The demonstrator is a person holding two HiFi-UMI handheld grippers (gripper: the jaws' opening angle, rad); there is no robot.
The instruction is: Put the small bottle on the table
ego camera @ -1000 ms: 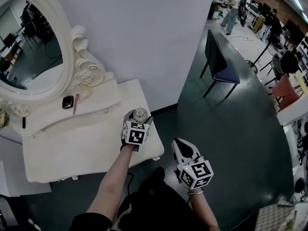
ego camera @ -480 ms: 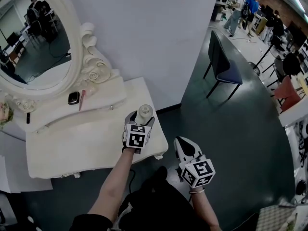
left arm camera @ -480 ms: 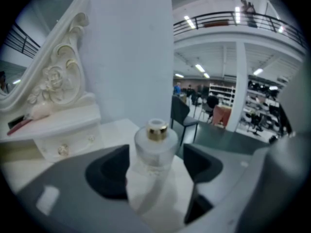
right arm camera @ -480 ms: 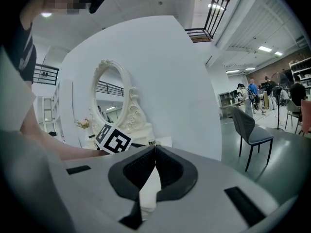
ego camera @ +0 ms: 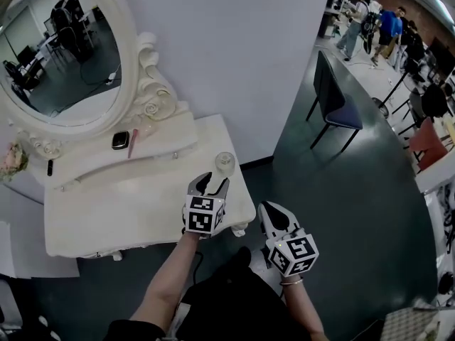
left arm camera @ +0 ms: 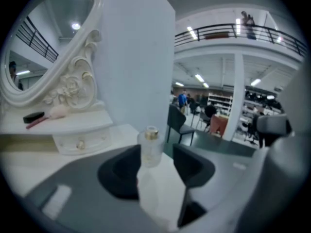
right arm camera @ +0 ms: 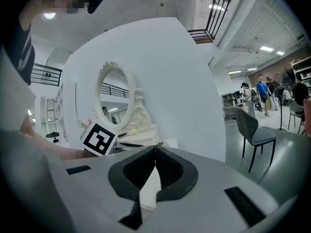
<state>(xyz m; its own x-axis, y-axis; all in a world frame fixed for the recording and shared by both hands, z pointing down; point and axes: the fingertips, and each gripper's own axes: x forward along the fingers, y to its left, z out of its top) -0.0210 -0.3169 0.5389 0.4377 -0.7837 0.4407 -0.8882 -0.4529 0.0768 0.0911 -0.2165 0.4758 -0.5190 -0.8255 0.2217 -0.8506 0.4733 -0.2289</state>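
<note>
Standing upright on the worktop, close to its far right corner: small bottle. Clear body hard to separate from the pale surface, lower part blurred in the left gripper view. Just ahead of the left gripper, not touching. Left fingers closing but released, nothing pressed between them; bottle visible through the gap, beyond the tips. Right gripper off the worktop, over the floor beside the front right corner, fingers clenched together on nothing. Cut off by the frame: top and left of the oval mirror, left end of the worktop. Too small to identify: dark item and pink stick on the raised shelf under the mirror. Little margin between bottle and the worktop's right edge, wall close behind. Open floor to the right, chair well apart.
</note>
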